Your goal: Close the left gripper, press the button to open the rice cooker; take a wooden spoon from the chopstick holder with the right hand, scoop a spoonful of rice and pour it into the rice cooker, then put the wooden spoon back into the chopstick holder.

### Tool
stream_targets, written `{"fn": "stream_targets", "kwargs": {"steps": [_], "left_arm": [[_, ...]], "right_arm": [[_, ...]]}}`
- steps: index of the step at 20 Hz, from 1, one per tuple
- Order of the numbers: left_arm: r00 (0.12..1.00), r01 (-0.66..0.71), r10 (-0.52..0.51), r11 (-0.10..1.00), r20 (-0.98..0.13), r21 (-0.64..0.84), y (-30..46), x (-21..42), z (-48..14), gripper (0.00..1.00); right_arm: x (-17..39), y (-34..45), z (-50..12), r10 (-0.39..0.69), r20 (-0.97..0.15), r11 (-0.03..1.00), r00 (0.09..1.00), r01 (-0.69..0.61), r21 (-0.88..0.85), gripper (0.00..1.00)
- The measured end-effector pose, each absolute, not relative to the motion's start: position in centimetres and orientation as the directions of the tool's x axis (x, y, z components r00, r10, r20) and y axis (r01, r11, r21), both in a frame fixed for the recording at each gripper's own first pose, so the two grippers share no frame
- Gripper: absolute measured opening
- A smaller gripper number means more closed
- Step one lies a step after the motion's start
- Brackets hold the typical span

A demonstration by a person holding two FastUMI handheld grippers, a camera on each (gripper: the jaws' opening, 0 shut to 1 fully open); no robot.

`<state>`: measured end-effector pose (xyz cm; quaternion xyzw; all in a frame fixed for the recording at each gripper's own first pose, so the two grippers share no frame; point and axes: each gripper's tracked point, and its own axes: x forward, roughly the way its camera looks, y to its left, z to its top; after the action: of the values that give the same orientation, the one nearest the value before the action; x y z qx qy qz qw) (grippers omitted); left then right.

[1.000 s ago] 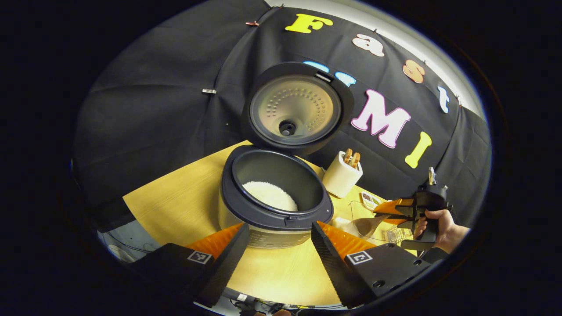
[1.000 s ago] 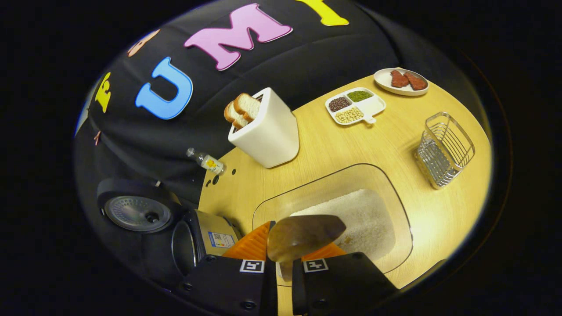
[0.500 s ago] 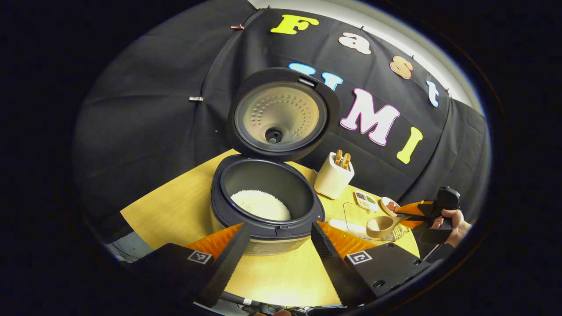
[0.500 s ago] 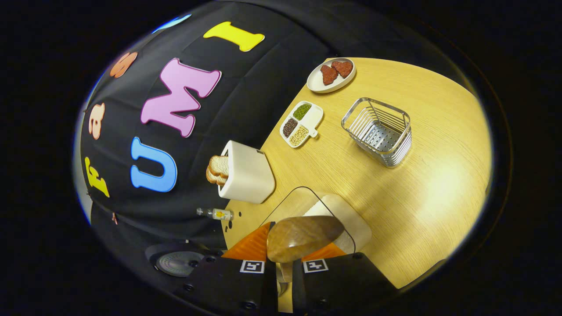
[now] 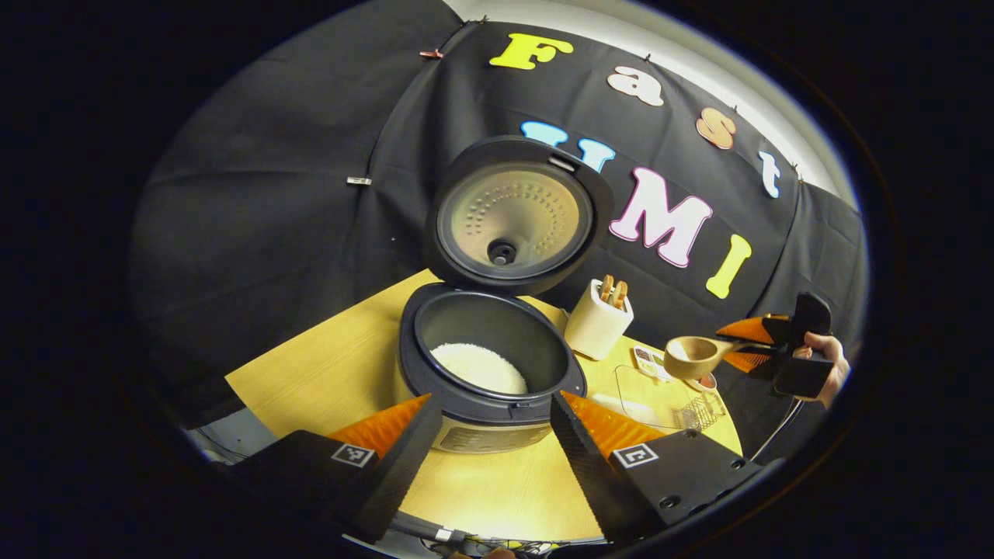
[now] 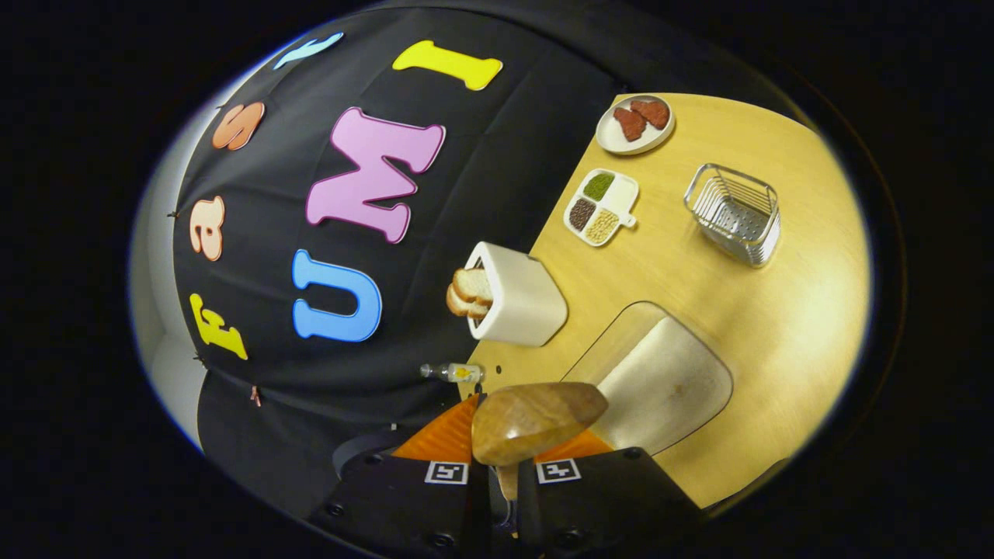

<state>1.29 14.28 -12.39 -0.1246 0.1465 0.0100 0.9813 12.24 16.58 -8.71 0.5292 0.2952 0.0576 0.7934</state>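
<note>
The rice cooker (image 5: pixel 489 388) stands open in the left gripper view, its lid (image 5: pixel 512 217) upright and white rice (image 5: pixel 477 366) in the pot. My left gripper (image 5: pixel 491 407) hovers open just in front of it, holding nothing. To the right, a hand (image 5: pixel 827 361) holds my right gripper (image 5: pixel 757 345) in the air, shut on the handle of the wooden spoon (image 5: pixel 695 355). In the right gripper view the spoon's bowl (image 6: pixel 536 419) sits just ahead of the right gripper (image 6: pixel 505 444), above the clear rice tray (image 6: pixel 660 373). I cannot tell whether the bowl holds rice.
A white holder with bread slices (image 6: pixel 516 303) stands beside the tray, and a small bottle (image 6: pixel 454 373) lies at the table's back edge. Farther off are a wire basket (image 6: pixel 734 213), a divided dish of beans (image 6: pixel 599 217) and a plate of red pieces (image 6: pixel 635 124).
My right gripper has lifted the spoon up and away from the rice tray, turning as it rose. The left gripper stayed open in front of the cooker, shifting only slightly.
</note>
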Motion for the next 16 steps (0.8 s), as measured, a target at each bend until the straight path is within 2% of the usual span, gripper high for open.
{"fn": "stream_targets", "kwargs": {"steps": [1, 7, 13, 14, 16], "left_arm": [[0.958, -0.064, -0.010, 0.967, -0.287, -0.248, 14.7, 1.0, -12.3, 0.95], [0.960, -0.117, 0.039, 0.956, -0.278, -0.268, 17.5, -0.6, -12.4, 0.95], [0.956, -0.160, 0.068, 0.936, -0.285, -0.315, 19.8, -1.9, -12.5, 0.95], [0.957, -0.165, 0.072, 0.933, -0.281, -0.320, 20.0, -2.0, -12.4, 0.92], [0.957, -0.175, 0.081, 0.928, -0.278, -0.330, 20.6, -1.9, -12.4, 0.96]], "right_arm": [[12.0, 18.3, -8.0, 0.426, -0.396, 0.429, 0.813, 0.204, 0.880, 0.17], [11.5, 28.4, -7.4, 0.513, -0.394, 0.463, 0.763, 0.141, 0.875, 0.17], [10.8, 36.8, -7.2, 0.553, -0.383, 0.639, 0.740, -0.082, 0.765, 0.17], [10.6, 37.8, -7.3, 0.555, -0.382, 0.671, 0.739, -0.127, 0.731, 0.17], [10.1, 39.6, -7.1, 0.558, -0.371, 0.725, 0.743, -0.218, 0.653, 0.17]]}}
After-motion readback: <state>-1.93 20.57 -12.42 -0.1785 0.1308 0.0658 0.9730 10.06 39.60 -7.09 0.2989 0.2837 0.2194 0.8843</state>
